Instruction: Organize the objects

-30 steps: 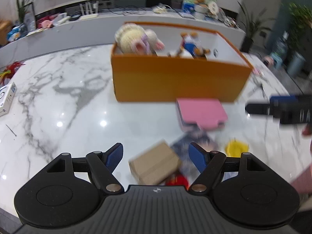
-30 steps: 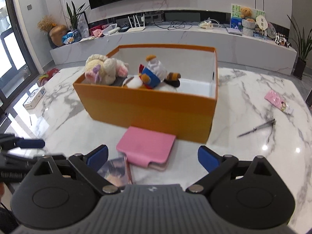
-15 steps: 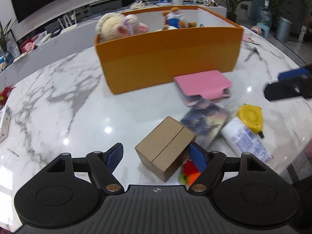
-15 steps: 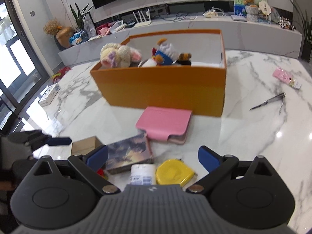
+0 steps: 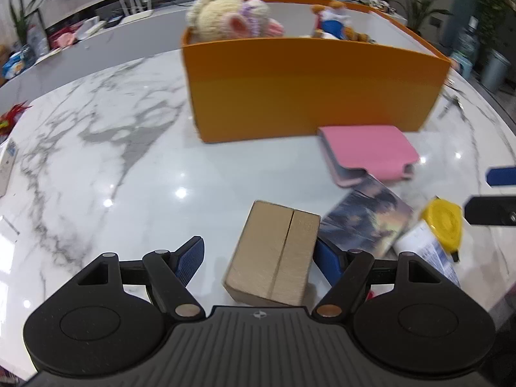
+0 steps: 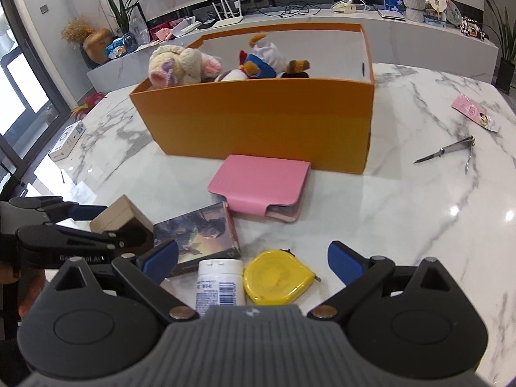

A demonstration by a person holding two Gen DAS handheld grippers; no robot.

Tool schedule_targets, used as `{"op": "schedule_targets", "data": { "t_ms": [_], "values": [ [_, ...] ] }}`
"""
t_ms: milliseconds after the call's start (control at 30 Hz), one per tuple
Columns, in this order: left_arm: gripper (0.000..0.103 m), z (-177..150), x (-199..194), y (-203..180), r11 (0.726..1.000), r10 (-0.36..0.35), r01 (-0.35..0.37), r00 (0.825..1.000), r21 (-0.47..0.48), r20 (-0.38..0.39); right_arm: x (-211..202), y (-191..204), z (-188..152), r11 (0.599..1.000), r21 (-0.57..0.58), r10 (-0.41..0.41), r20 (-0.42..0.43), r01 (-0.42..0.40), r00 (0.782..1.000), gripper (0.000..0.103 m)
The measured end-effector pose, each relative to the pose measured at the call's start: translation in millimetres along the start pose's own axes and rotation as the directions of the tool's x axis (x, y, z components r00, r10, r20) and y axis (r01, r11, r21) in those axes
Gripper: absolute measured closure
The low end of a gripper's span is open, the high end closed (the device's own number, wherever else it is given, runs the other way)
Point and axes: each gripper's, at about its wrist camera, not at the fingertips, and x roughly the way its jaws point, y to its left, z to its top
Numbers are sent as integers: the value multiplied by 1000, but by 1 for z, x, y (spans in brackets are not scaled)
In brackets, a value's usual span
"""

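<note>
Risk sits mostly with the left hand-held gripper [image 5: 259, 254], whose jaws stand wide with the small cardboard box [image 5: 274, 253] between them, no pad pressing on it. The box lies closer to the right-side finger, which seems nearly against its edge, while a clear gap shows on the other side; a closing squeeze could shove it sideways across the slick worktop [image 5: 96, 161] or twist it, and thin card may dent under the pads. Just beyond that finger lies the picture-printed flat box [image 5: 364, 219], which it could catch and drag along.

The right hand-held gripper [image 6: 253, 258] is also wide and empty, hovering over the white bottle [image 6: 221, 282] and yellow tape measure [image 6: 277, 275], both directly between its fingers. The bottle is a smooth cylinder lying on its side, so I judge it likely to roll if nudged; the tape measure is a rounded, glossy plastic puck that could slip out of a pinch.

Farther ahead of both grippers lies the soft-looking pink wallet [image 6: 261, 185], against the stiff orange box [image 6: 258, 122], where fuzzy plush toys [image 6: 183, 66] already sit
</note>
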Motion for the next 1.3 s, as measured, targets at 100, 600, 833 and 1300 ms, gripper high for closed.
{"op": "schedule_targets", "data": {
  "t_ms": [100,600,833,1300],
  "values": [
    [16,0,3,8,999,1,-2,1000,-45,-13,7,-3,-3,1000,-18,1,-27,-2,1000,4],
    [16,0,16,9,998,16,-19,998,-55,-56,31,-6,-23,948,-318,-50,-153,-1,987,4],
    [16,2,17,13,997,-3,-2,998,-79,-60,32,-10,-23,929,-369,-67,-159,4,985,4],
    [17,4,22,13,997,-10,2,995,-79,-97,55,1,-21,903,-429,-43,-112,-9,993,19]
  ]
}}
